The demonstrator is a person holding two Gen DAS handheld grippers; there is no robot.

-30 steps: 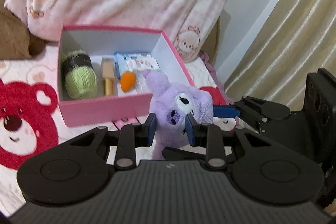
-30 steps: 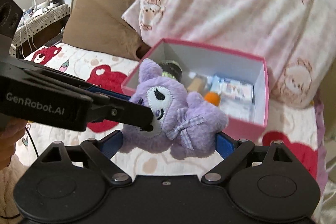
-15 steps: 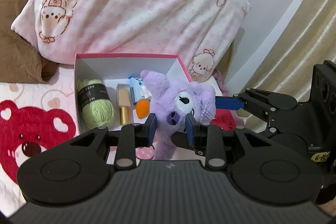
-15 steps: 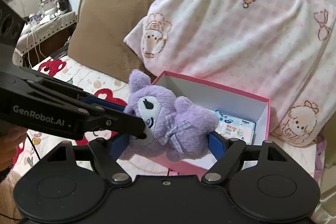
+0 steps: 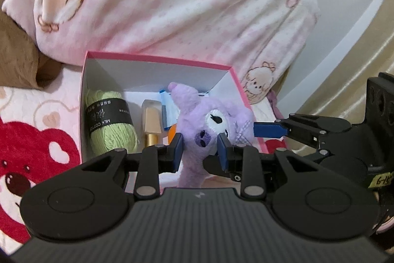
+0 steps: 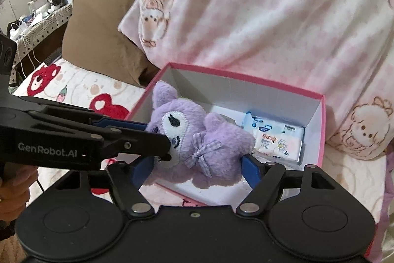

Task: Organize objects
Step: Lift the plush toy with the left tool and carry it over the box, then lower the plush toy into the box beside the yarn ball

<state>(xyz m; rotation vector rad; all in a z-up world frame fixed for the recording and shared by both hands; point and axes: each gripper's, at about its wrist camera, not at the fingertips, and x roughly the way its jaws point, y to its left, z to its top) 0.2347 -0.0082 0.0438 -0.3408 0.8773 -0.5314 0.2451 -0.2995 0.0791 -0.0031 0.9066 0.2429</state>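
— Left gripper: closed on the snout of a small lilac plush animal with a checked bow. Right gripper?

— Jaws just now closing, blue pads pressed to the plush's two flanks, body between them.

— Position of the plush?

— Held by both grippers over the near part of an open pink cardboard box with white inside; contact with the box floor not discernible.

— Contents of the box?

— From left to right: green yarn ball with black band, small beige bottle with gold cap, orange object mostly hidden, white-and-blue tissue pack.

— Surroundings?

— Pink-and-white pillow with cartoon prints behind the box; brown cushion to its left; bedsheet with red bears beneath.
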